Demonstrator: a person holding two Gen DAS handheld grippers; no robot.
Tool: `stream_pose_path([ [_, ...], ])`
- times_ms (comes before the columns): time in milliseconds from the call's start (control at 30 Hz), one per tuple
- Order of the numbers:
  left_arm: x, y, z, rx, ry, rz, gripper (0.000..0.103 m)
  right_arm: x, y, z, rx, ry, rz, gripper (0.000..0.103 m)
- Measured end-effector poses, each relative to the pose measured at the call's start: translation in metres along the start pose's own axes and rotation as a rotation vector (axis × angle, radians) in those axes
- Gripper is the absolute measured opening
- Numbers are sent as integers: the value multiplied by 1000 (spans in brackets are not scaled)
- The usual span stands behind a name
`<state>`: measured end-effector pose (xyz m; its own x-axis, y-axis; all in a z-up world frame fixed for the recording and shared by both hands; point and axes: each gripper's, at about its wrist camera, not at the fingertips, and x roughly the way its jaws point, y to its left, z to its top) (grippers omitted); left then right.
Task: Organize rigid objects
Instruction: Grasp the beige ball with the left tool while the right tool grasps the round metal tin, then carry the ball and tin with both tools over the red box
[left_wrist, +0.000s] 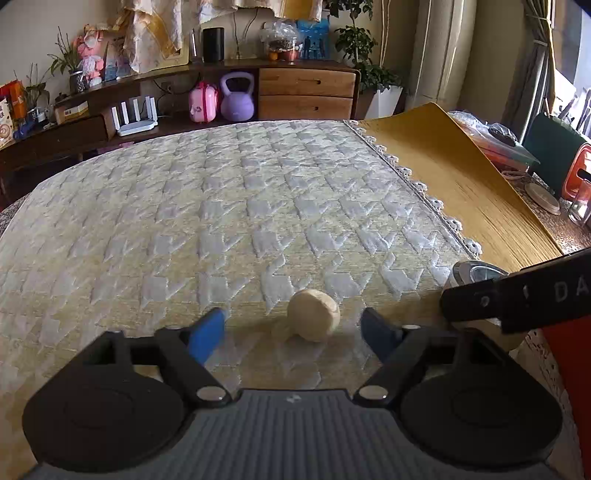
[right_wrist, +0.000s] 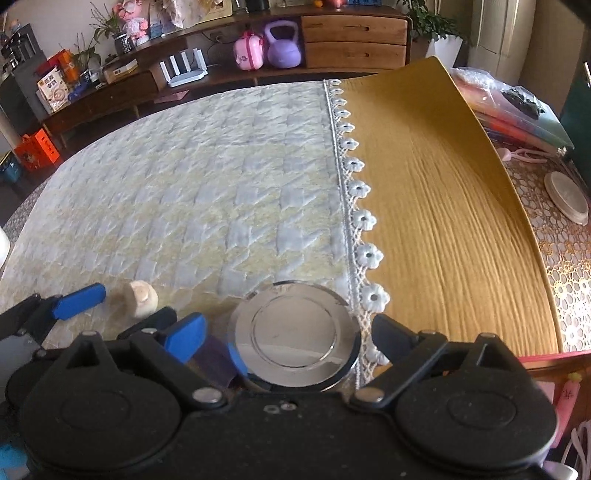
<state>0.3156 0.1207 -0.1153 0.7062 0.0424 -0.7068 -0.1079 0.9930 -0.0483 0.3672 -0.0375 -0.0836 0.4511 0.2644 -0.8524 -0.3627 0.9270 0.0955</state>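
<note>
Left gripper (left_wrist: 293, 328): your jaws stand apart around the cream ball (left_wrist: 313, 315), pads not touching it.
Right gripper (right_wrist: 291, 341): your jaws stand wide apart on either side of the shiny round lid (right_wrist: 294, 339), no contact visible.
Ball: on the quilted cloth (left_wrist: 221, 206), near its front edge.
Lid: by the cloth's lace edge (right_wrist: 364, 221).

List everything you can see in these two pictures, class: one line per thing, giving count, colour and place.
Wooden knob: one, cream, on the quilted cloth between the left jaws, untouched.
Metal disc: one, shiny chrome, at the cloth's lace edge, between the right jaws.
Quilted cloth: one, cream and white, covering the table.
Yellow cloth: one, mustard, beside the quilt.
Kettlebell: one, purple, on the far shelf.
Toy case: one, pink, beside the kettlebell.
Left gripper: one, black with blue pads, open.
Right gripper: one, black with blue pads, open.
</note>
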Motion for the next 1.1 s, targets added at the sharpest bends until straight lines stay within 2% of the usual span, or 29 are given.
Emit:
stream_pose_path([
  [67,0,-2,0,13,-9,0,68,0,2,0,-13,-1,-11,95],
  [167,0,-3,0,24,-18,5,54,-1,4,0,-38,-10,-30,88],
  [200,-1,-3,0,27,-20,4,49,-1,5,-1,-49,-4,-24,79],
  [233,-1,-3,0,29,-22,4,46,0,5,-2,-54,0,-26,76],
  [333,-2,-4,0,33,-26,-13,34,-2,7,-5,-69,-13,-33,76],
  [433,-3,-9,-1,60,-29,-10,29,-4,7,-6,-79,-24,-43,76],
  [533,-5,-13,-2,86,-28,4,29,-8,6,-7,-80,-43,-45,76],
  [700,-15,-11,1,66,-2,-6,29,-24,2,-8,-62,-68,-31,76],
  [1100,-90,-26,15,55,-3,-47,29,-97,-4,-27,-73,-134,0,76],
])
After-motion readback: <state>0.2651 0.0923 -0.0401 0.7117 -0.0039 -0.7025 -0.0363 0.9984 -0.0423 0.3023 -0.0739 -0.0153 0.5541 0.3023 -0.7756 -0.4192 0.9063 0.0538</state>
